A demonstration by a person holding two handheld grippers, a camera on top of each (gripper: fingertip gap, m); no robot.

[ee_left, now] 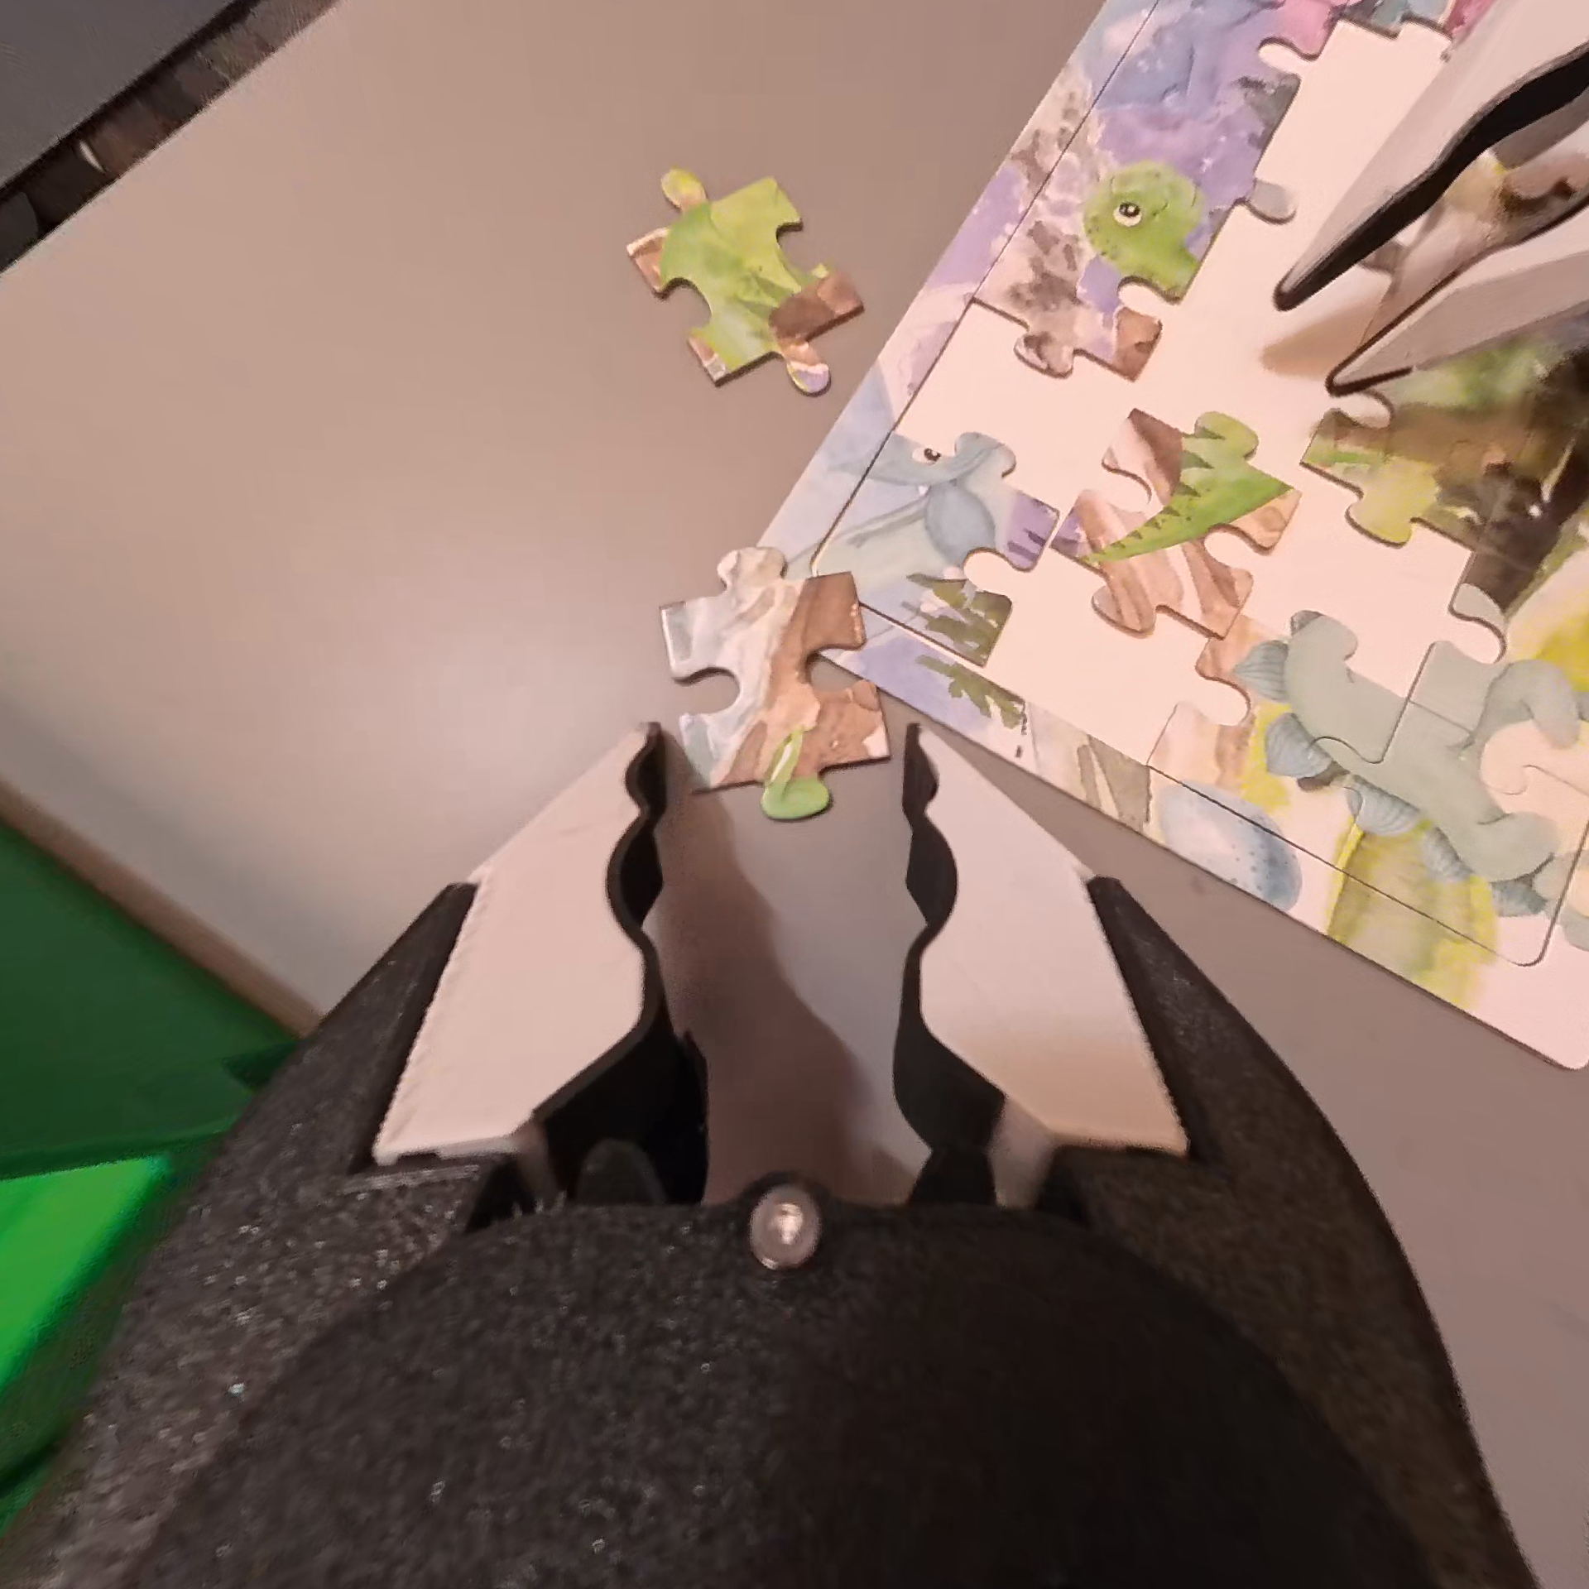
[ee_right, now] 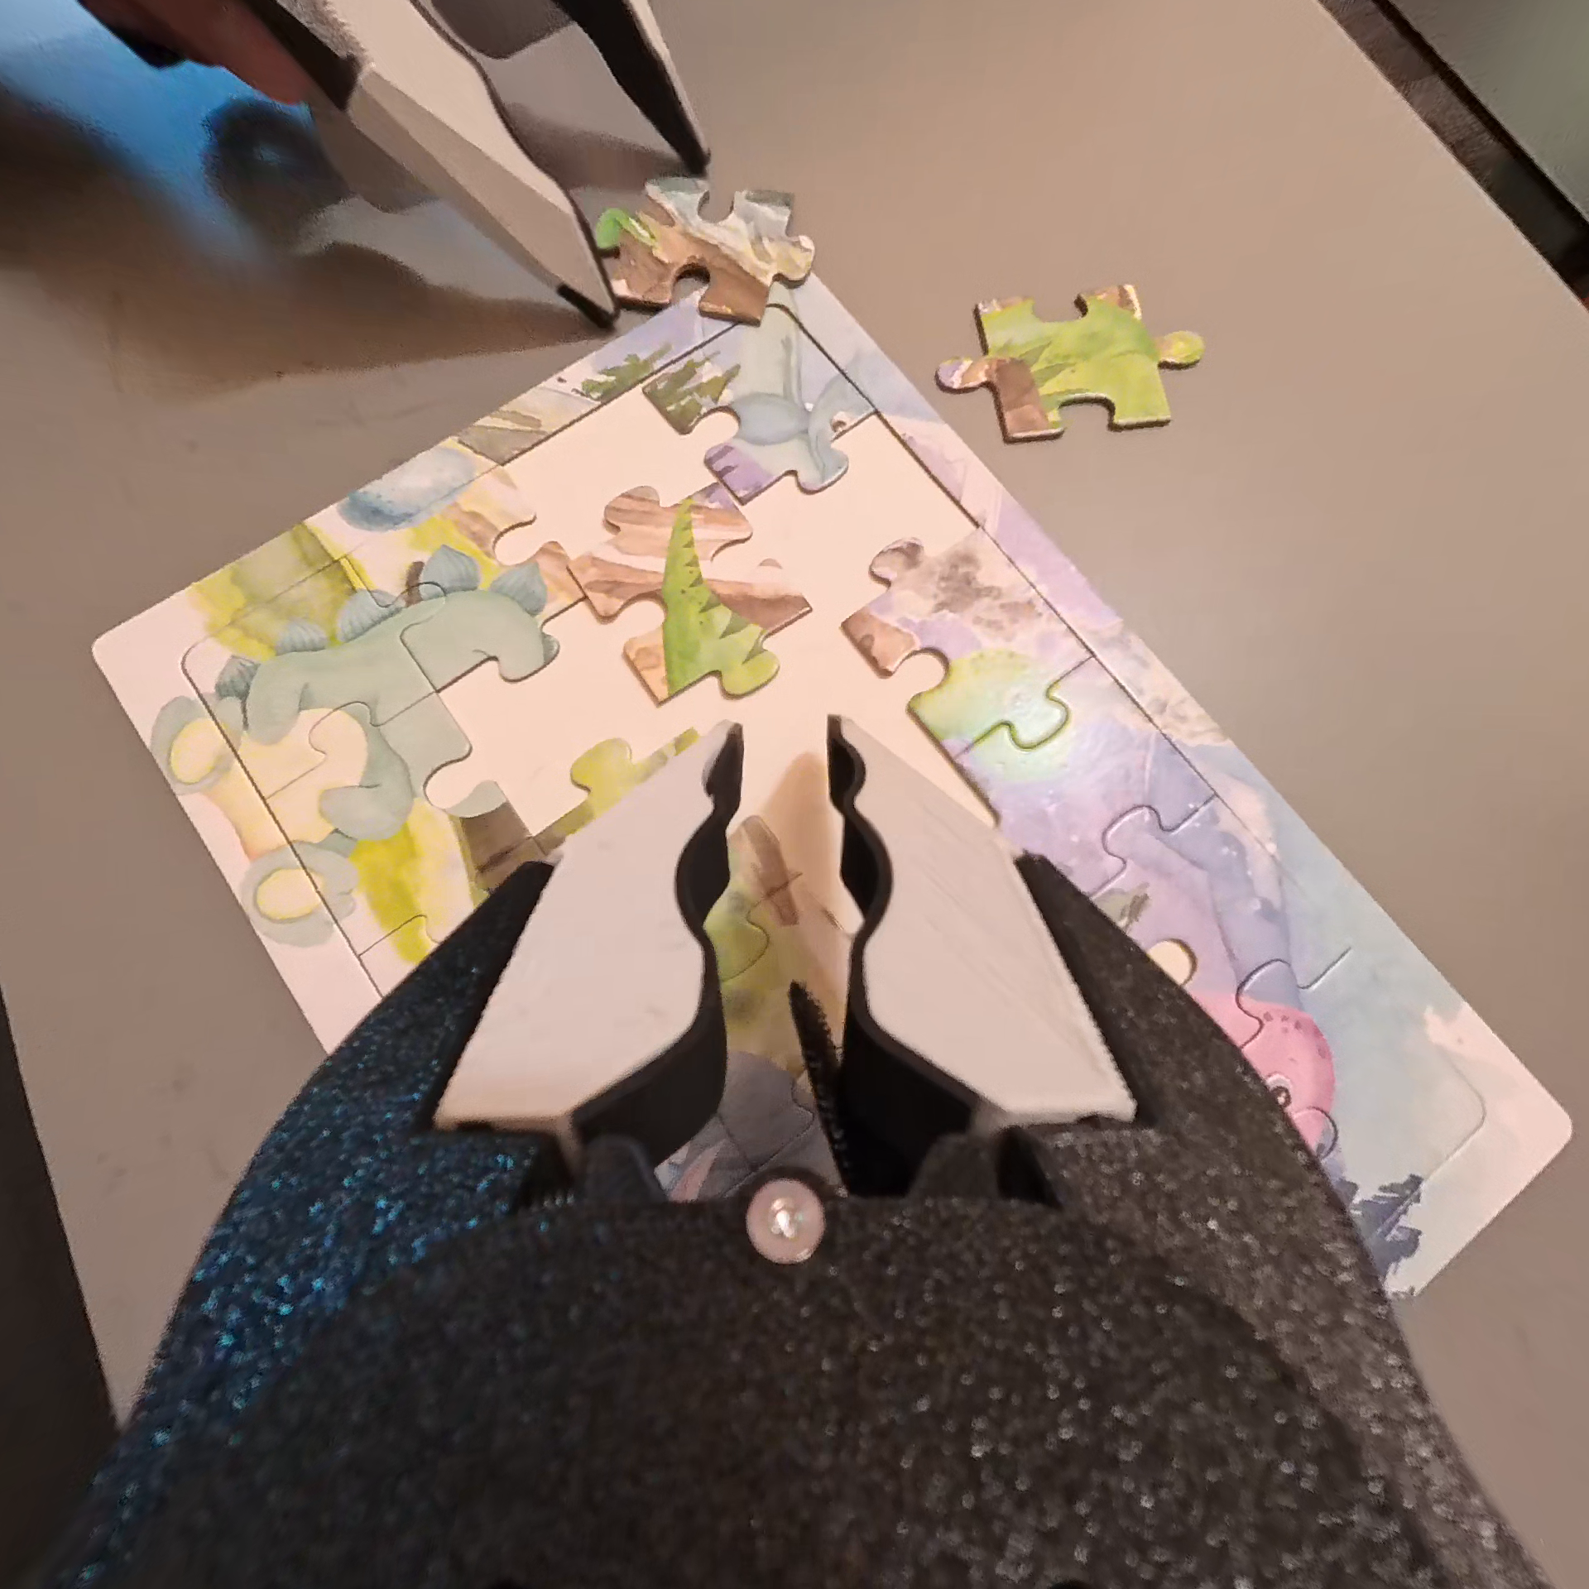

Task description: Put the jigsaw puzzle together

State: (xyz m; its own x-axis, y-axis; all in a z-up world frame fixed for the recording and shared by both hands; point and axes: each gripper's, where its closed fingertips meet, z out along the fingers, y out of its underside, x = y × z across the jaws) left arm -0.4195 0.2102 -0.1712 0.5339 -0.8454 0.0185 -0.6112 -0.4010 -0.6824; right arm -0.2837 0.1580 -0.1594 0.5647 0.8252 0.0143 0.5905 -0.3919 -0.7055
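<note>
The left hand-held gripper [ee_left: 782, 761] hangs low over the grey bench [ee_left: 387, 447] with its jaws spread and nothing between them, its tips just short of a loose cardboard piece painted in pale blue, white and brown with a small green tab [ee_left: 778, 684]. That piece lies at the corner of the flat white puzzle tray with its dinosaur picture [ee_left: 972, 378], its far edge lapping onto the tray's rim. The right hand-held gripper [ee_right: 778, 731] hovers over the tray's bare middle, jaws slightly parted and empty, with a loose brown piece showing a green spiked tail [ee_right: 692, 593] just beyond it at twelve o'clock. A second stray piece, mostly green [ee_left: 744, 275], sits on the bench well away at eleven o'clock from the left tips. The step looks like picking up the corner piece: I would straddle its two straight sides rather than the tabs, close gently, and lift clear of the rim before turning it toward a gap.
</note>
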